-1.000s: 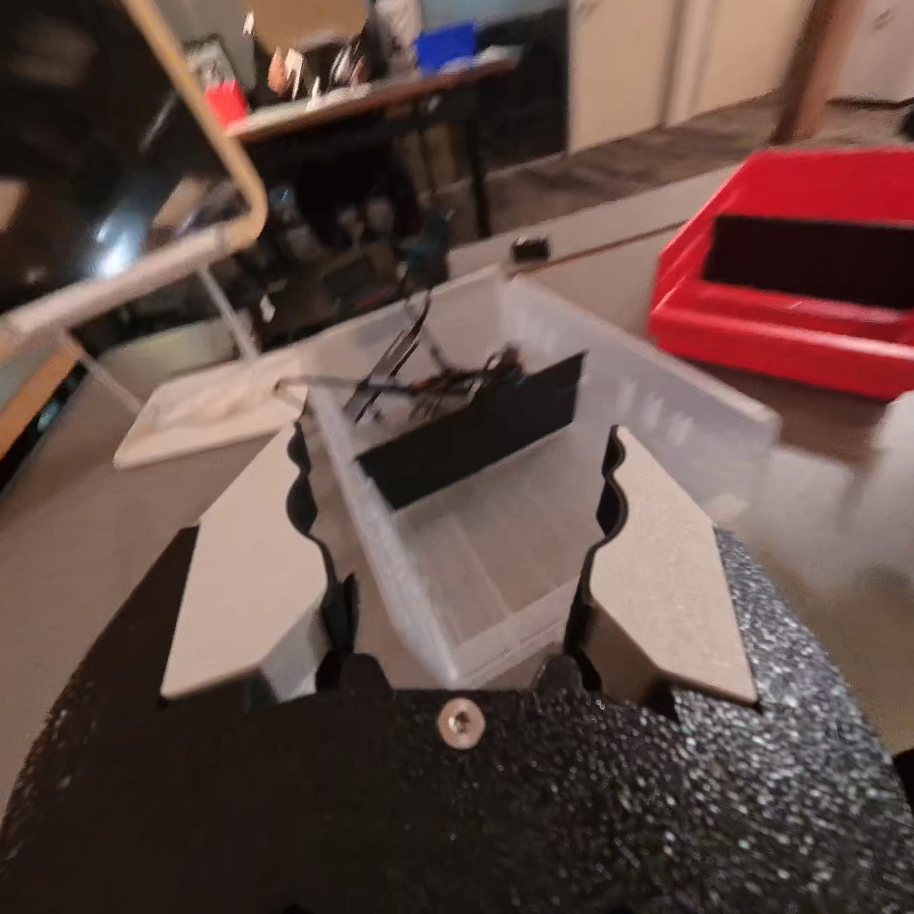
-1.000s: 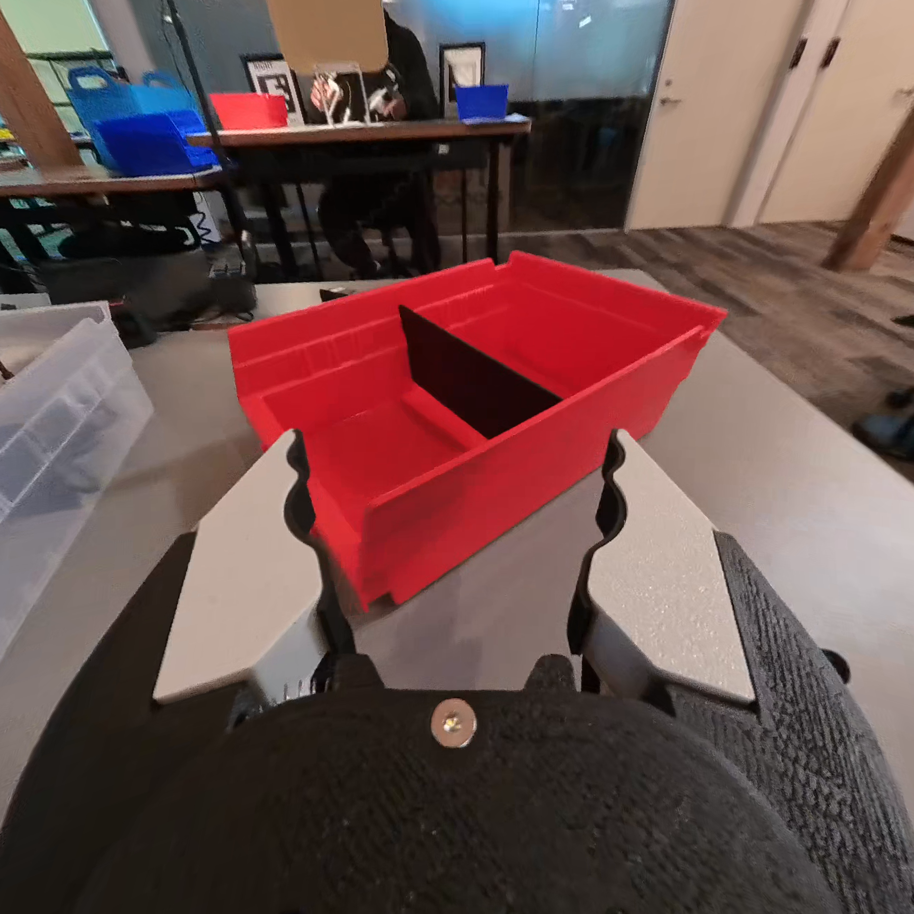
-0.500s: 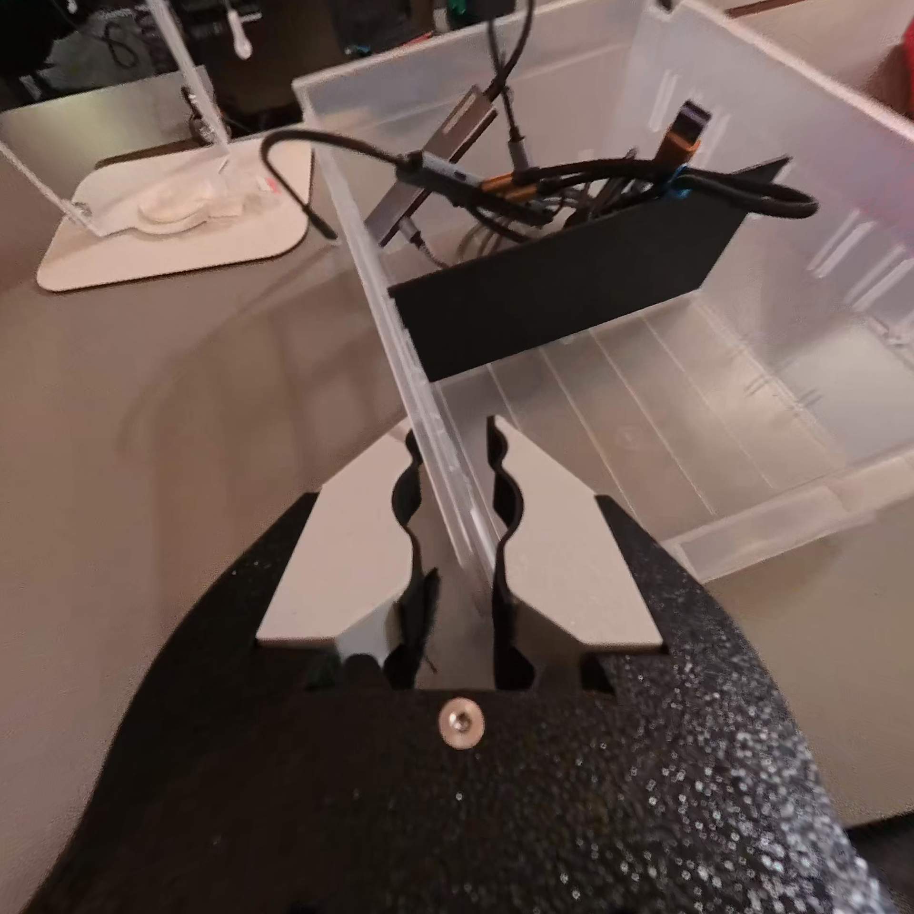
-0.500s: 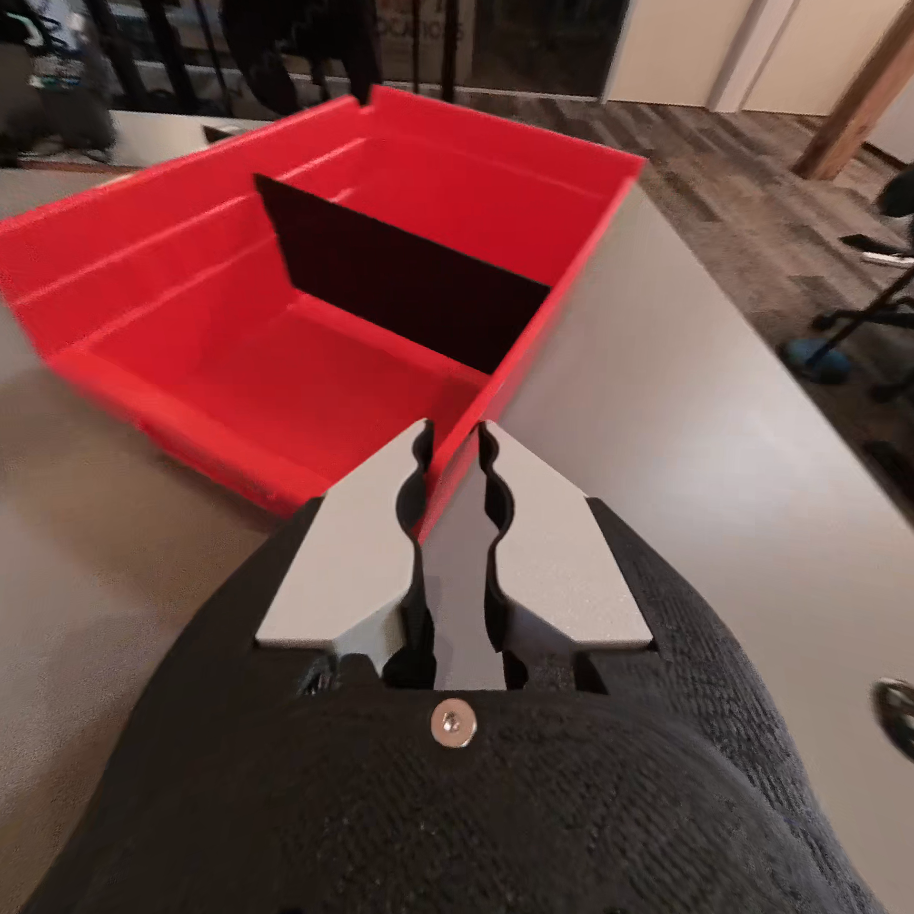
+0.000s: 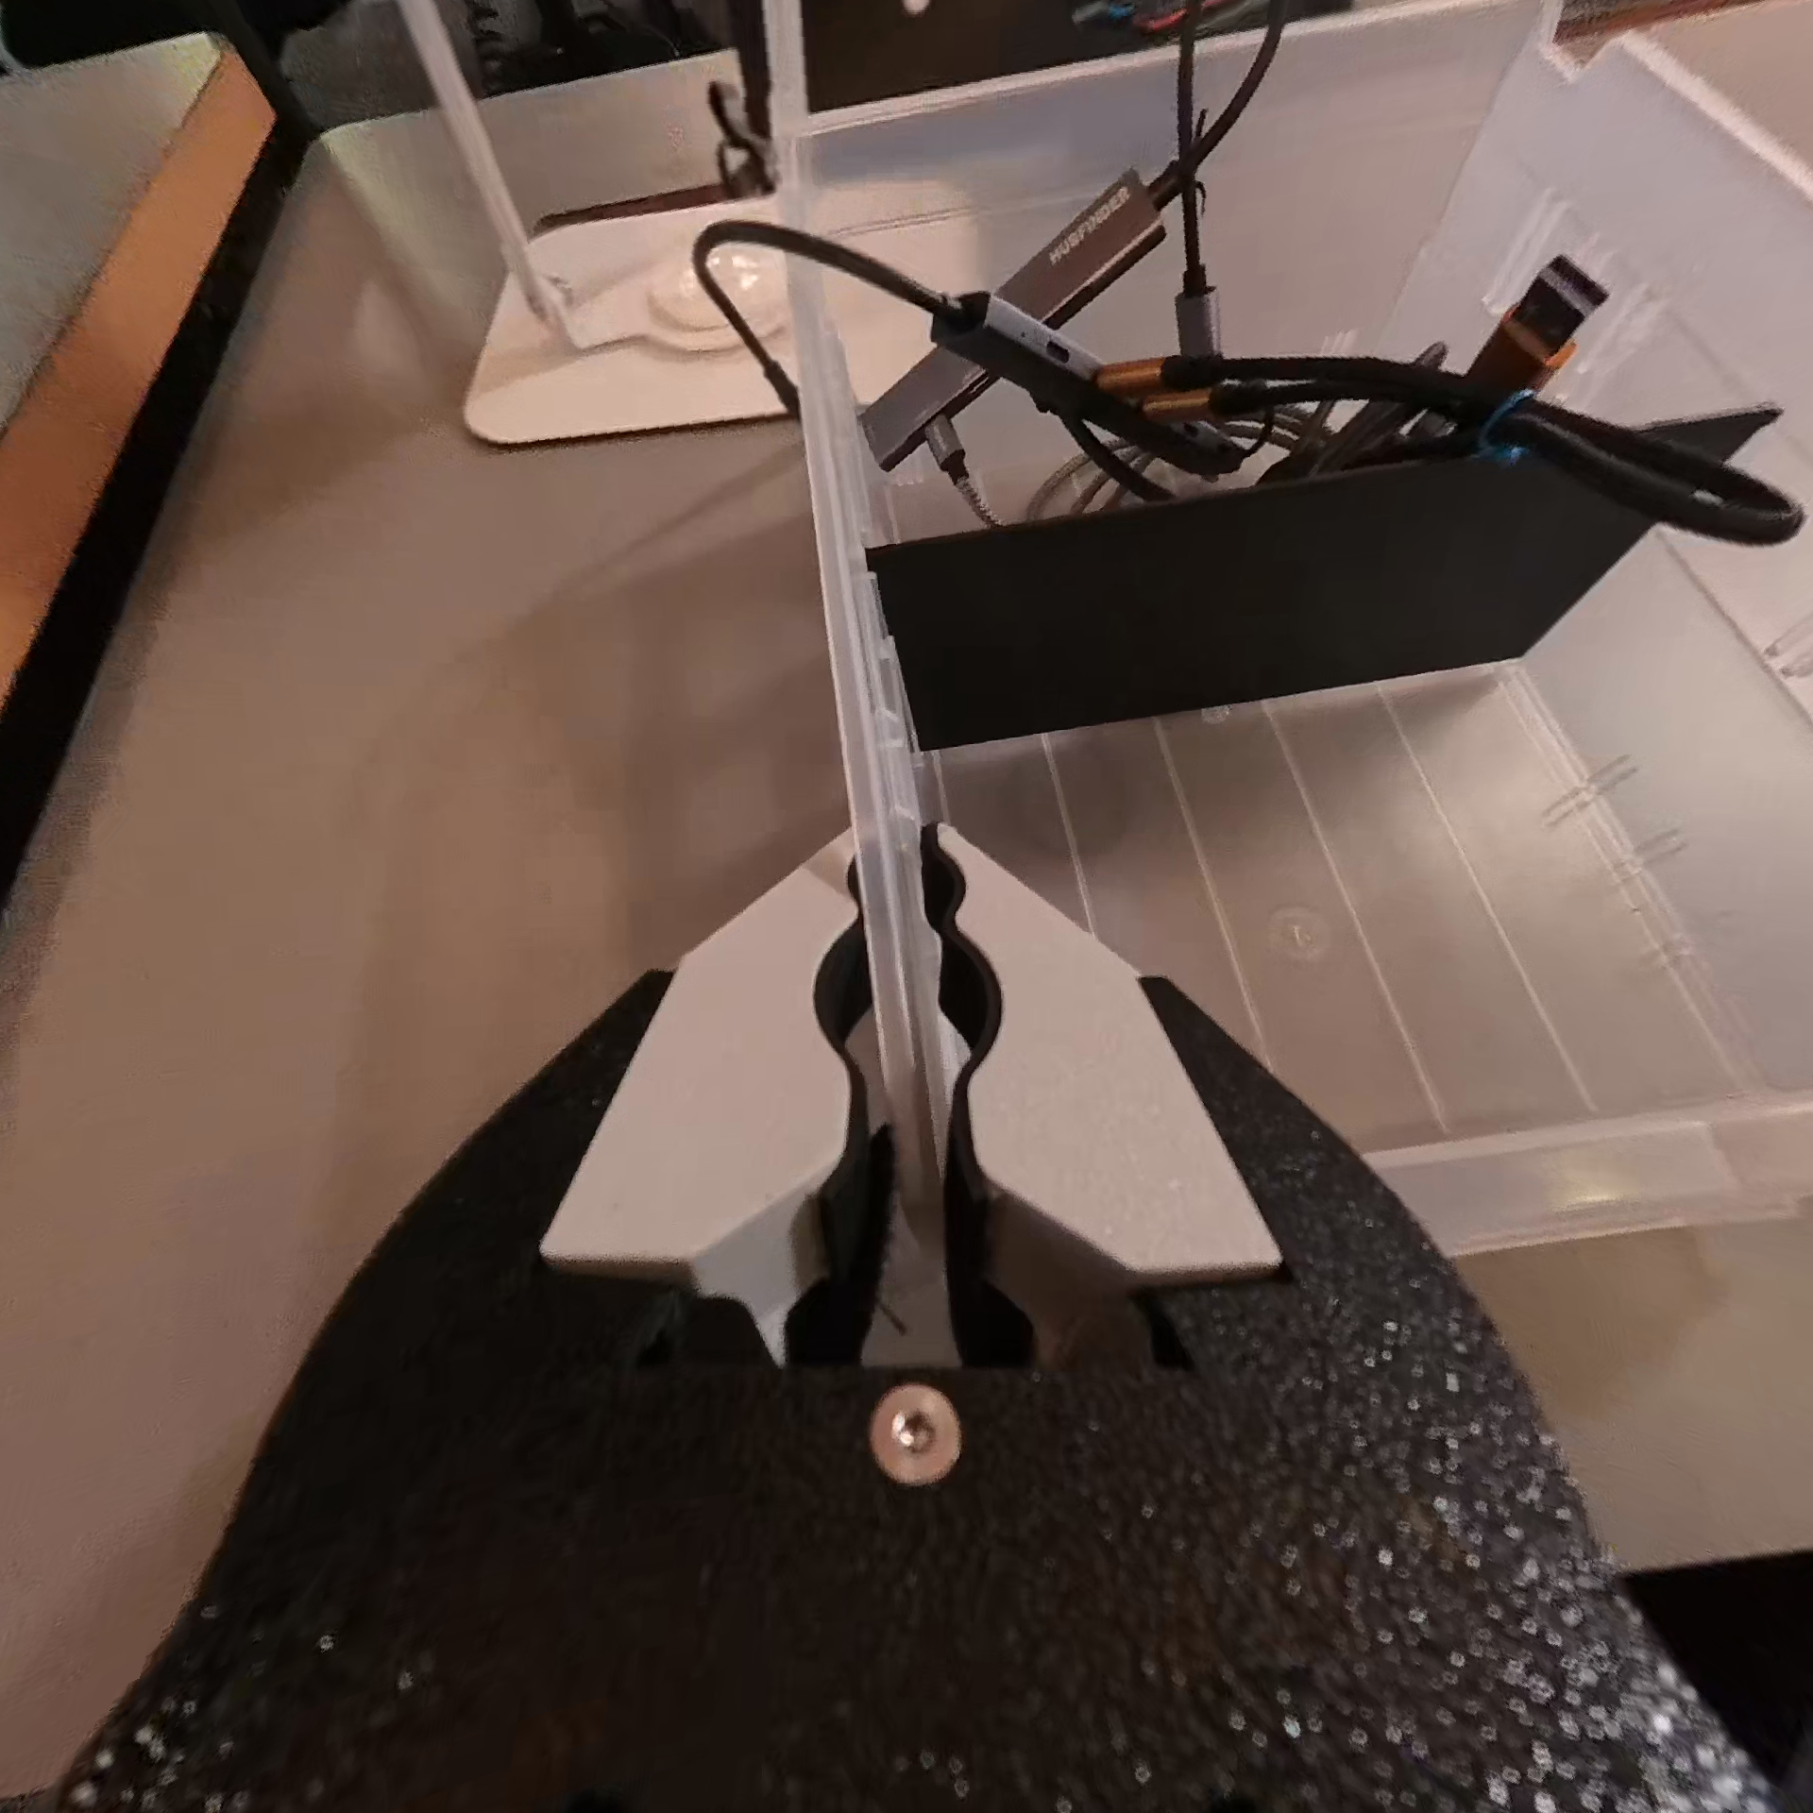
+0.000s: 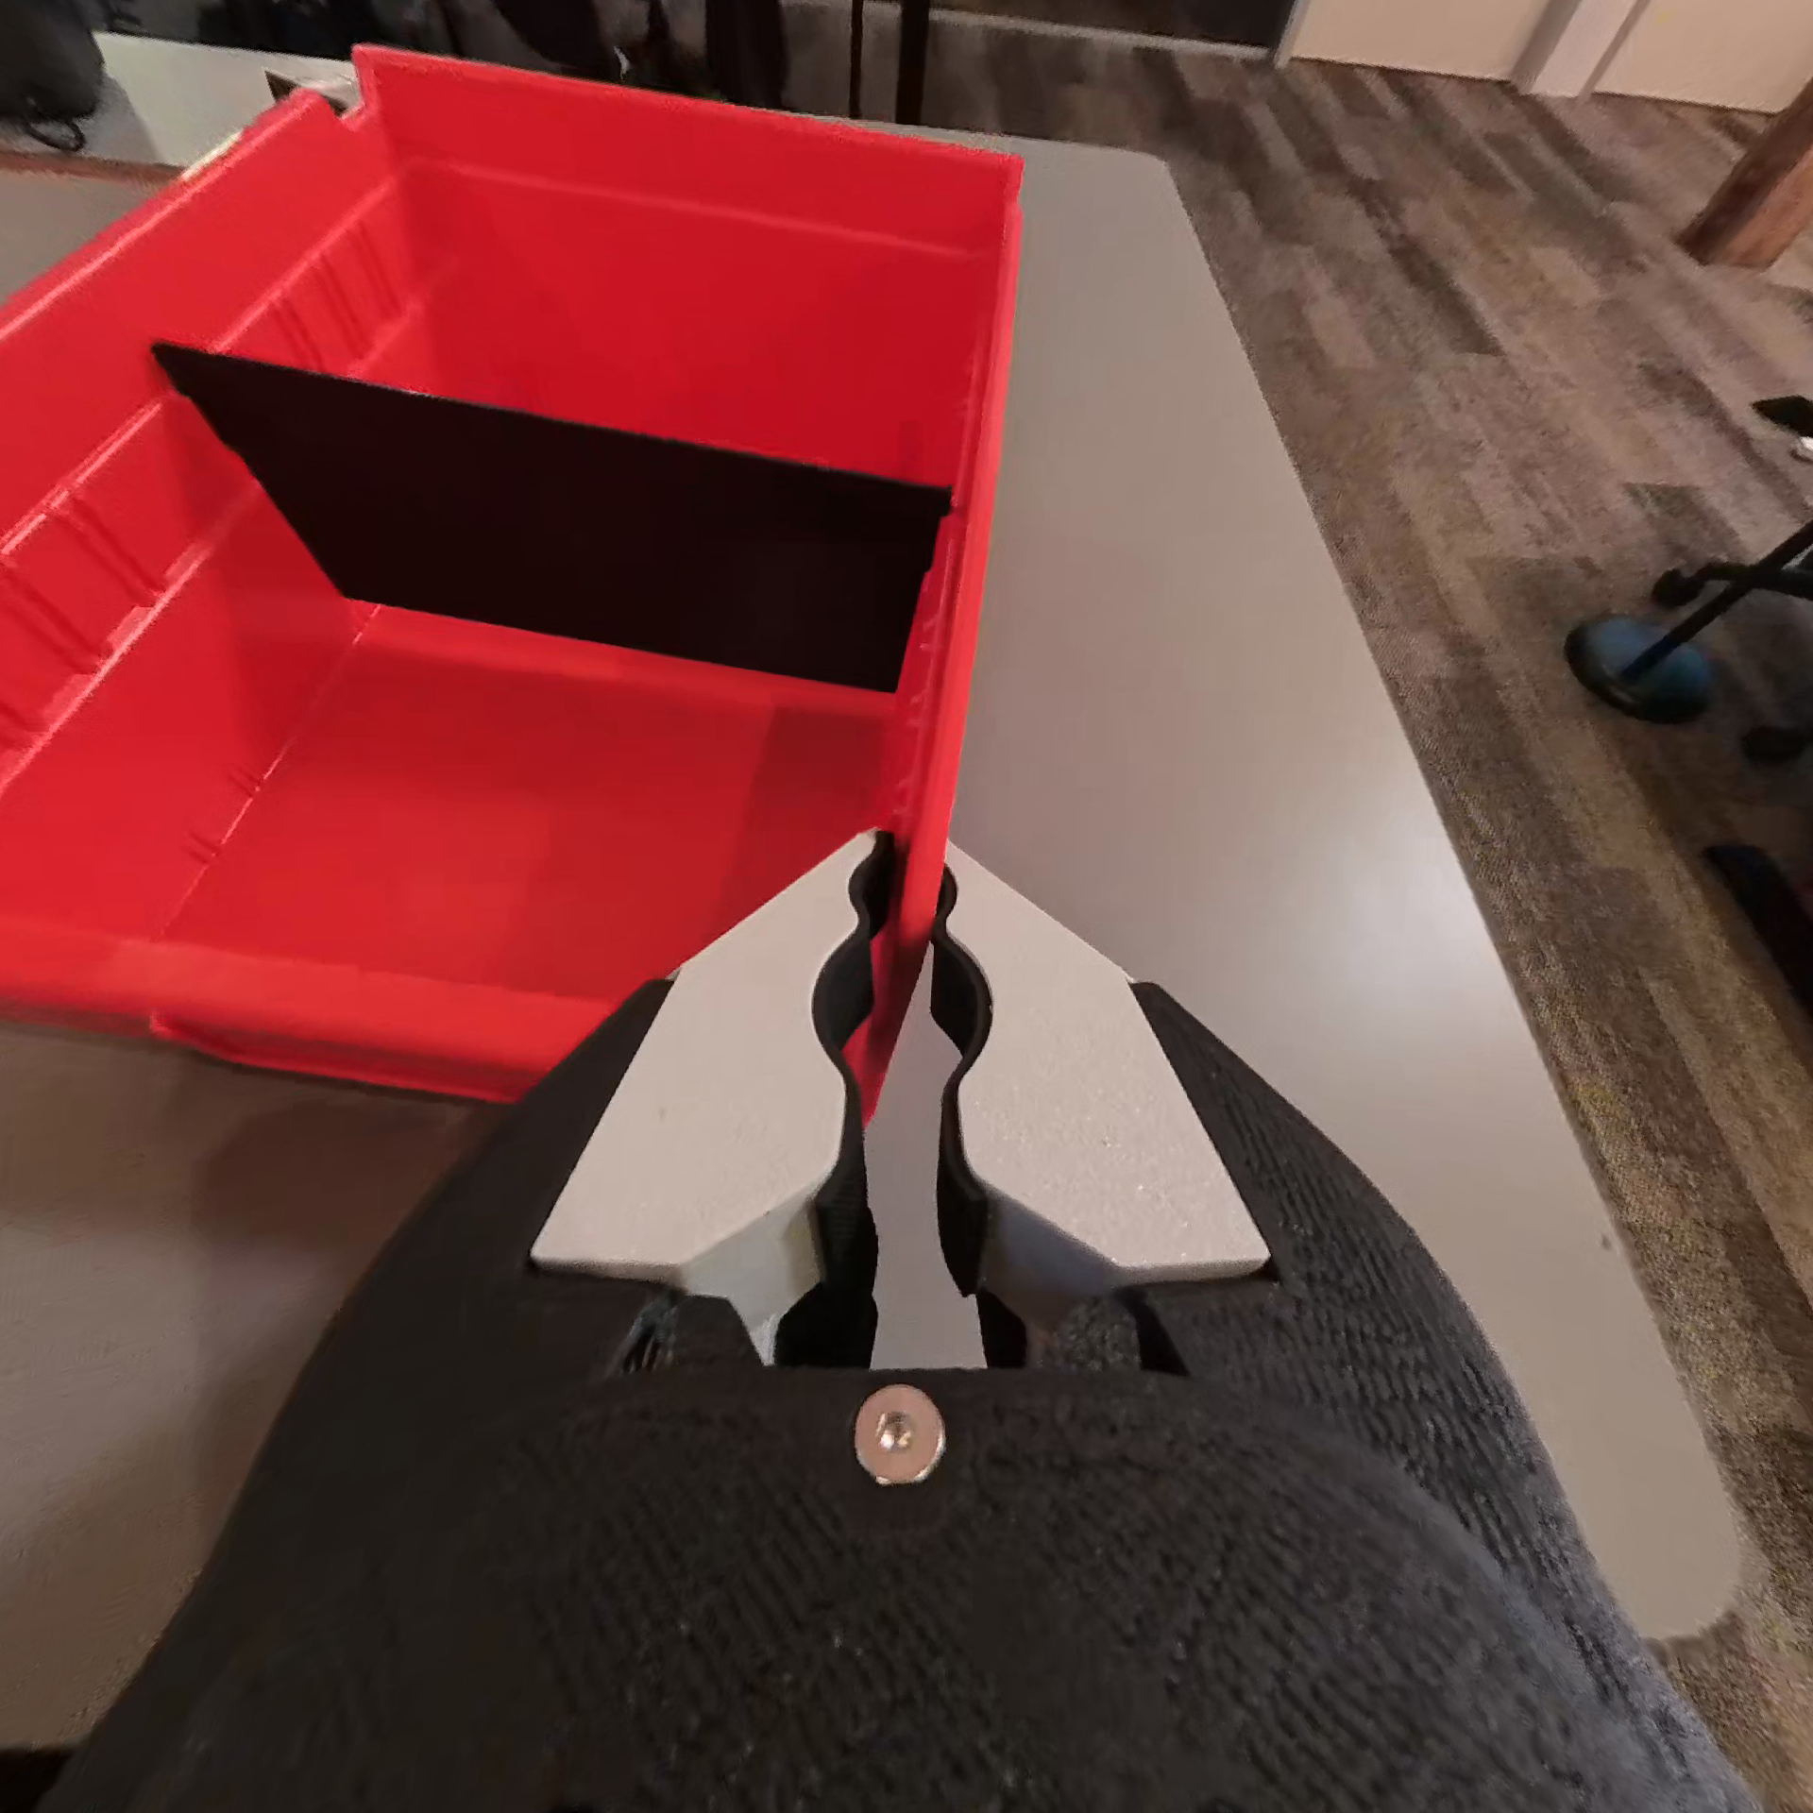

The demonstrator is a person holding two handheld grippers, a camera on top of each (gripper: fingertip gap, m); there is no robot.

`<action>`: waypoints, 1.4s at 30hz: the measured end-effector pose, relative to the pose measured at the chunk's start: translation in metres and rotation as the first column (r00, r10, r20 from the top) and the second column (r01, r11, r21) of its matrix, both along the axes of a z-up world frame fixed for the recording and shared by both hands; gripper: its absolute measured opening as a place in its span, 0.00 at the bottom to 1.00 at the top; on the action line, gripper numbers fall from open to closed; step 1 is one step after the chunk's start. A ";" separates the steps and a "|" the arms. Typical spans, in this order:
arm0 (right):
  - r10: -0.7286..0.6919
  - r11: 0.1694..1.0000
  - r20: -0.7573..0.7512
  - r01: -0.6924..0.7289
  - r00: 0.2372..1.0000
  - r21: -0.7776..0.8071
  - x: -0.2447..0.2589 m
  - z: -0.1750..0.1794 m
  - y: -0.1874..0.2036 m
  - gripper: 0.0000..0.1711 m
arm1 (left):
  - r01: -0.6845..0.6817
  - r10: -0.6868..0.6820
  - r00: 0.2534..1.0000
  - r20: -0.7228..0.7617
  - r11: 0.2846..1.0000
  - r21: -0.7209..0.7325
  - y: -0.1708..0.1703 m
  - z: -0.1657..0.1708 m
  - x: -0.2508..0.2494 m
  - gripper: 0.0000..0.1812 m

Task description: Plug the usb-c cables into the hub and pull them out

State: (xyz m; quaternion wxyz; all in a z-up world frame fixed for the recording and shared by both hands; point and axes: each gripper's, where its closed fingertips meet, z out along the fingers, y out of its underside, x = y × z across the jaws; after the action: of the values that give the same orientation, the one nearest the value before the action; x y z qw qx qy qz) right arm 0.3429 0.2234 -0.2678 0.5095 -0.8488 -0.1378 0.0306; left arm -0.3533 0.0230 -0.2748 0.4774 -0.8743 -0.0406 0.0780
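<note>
- Hub (image 5: 1030, 324): a slim grey bar, propped at a slant in the far compartment of the clear bin (image 5: 1472, 883), behind the black divider (image 5: 1275, 598). It sits in a tangle with the usb-c cables (image 5: 1373, 392); a smaller grey adapter with orange-collared plugs lies across it. One dark lead loops out over the bin's left wall.
- Near compartment of the clear bin: nothing in it.
- Left gripper (image 5: 895, 942): jaws closed on the clear bin's left side wall near the front corner — one finger outside, one inside, approach level along the wall.
- Right gripper (image 6: 907, 932): clamped likewise on the right side wall of the red bin (image 6: 491, 785), close to its front corner. That bin, also split by a black divider, shows nothing inside.
- Step in hand, as judged: positioning both bins, no plugging begun.
- Advice: slide the bins flat along the grey table (image 5: 441, 785) rather than lifting by one wall — thin plastic will flex, and a tilt could spill the overhanging lead.
</note>
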 end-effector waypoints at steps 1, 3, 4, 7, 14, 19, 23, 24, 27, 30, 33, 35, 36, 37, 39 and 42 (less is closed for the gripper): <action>0.010 1.000 0.002 -0.010 1.000 -0.004 0.001 0.000 -0.003 0.02 | 0.004 -0.004 1.000 0.001 1.000 -0.007 -0.004 0.000 -0.009 0.02; 0.027 0.999 -0.036 -0.028 0.999 -0.028 0.000 0.000 -0.009 0.02 | -0.015 0.015 1.000 -0.011 1.000 -0.019 -0.012 0.001 -0.027 0.03; 0.038 0.998 -0.050 -0.040 0.998 -0.047 -0.002 0.004 -0.015 0.03 | -0.027 0.027 0.999 -0.021 0.999 -0.028 -0.016 0.001 -0.033 0.04; 0.029 0.999 0.050 -0.031 0.998 0.045 0.000 0.049 -0.036 0.18 | -0.050 0.049 0.998 -0.049 0.998 -0.028 -0.029 0.014 -0.041 0.27; 0.322 0.902 0.053 -0.323 0.945 0.285 -0.118 0.132 -0.060 0.23 | 0.331 -0.287 0.859 -0.424 0.943 0.032 0.020 0.101 0.003 0.33; 0.643 0.690 0.065 -0.614 0.763 0.384 -0.270 0.122 -0.044 0.16 | 0.386 -0.546 0.642 -0.539 0.837 -0.388 0.093 0.051 -0.025 0.47; 0.732 0.566 0.076 -0.667 0.677 0.485 -0.345 0.102 -0.021 0.16 | 0.422 -0.714 0.500 -0.490 0.696 -0.581 0.112 0.020 -0.034 0.38; 0.707 0.555 0.139 -0.665 0.694 0.500 -0.353 0.099 -0.013 0.16 | 0.428 -0.746 0.459 -0.483 0.662 -0.615 0.113 0.015 -0.034 0.32; 0.582 0.447 0.323 -0.625 0.746 0.640 -0.368 0.117 -0.014 0.13 | 0.401 -0.791 0.384 -0.476 0.608 -0.686 0.119 0.006 -0.039 0.23; 0.616 0.432 0.359 -0.682 0.701 0.590 -0.394 0.101 -0.027 0.13 | 0.380 -0.834 0.333 -0.441 0.546 -0.747 0.118 -0.005 -0.039 0.16; 0.597 0.580 0.305 -0.662 0.742 0.475 -0.397 0.064 -0.003 0.20 | 0.339 -0.846 0.283 -0.452 0.529 -0.778 0.120 -0.009 -0.041 0.08; 0.509 0.742 0.268 -0.575 0.818 0.344 -0.377 0.036 0.026 0.23 | 0.331 -0.844 0.275 -0.461 0.533 -0.779 0.121 -0.007 -0.041 0.06; 0.483 0.806 0.238 -0.534 0.843 0.255 -0.366 0.022 0.034 0.25 | 0.331 -0.842 0.279 -0.462 0.536 -0.777 0.121 -0.006 -0.042 0.06; 0.470 0.845 0.192 -0.502 0.862 0.184 -0.356 0.012 0.037 0.27 | 0.327 -0.839 0.276 -0.469 0.540 -0.775 0.120 -0.004 -0.042 0.06; 0.470 0.867 0.087 -0.477 0.879 0.141 -0.342 0.008 0.035 0.28 | 0.313 -0.833 0.250 -0.494 0.552 -0.773 0.119 0.001 -0.044 0.05; 0.439 0.886 0.044 -0.440 0.897 0.143 -0.315 0.011 0.029 0.28 | 0.297 -0.816 0.230 -0.531 0.578 -0.760 0.117 0.015 -0.046 0.04</action>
State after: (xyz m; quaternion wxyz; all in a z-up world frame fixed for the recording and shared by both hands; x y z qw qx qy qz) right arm 0.0282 0.2526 -0.2565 0.5506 -0.7552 -0.3309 0.1304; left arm -0.3996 0.1400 -0.2597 0.1723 -0.7482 0.5552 0.3198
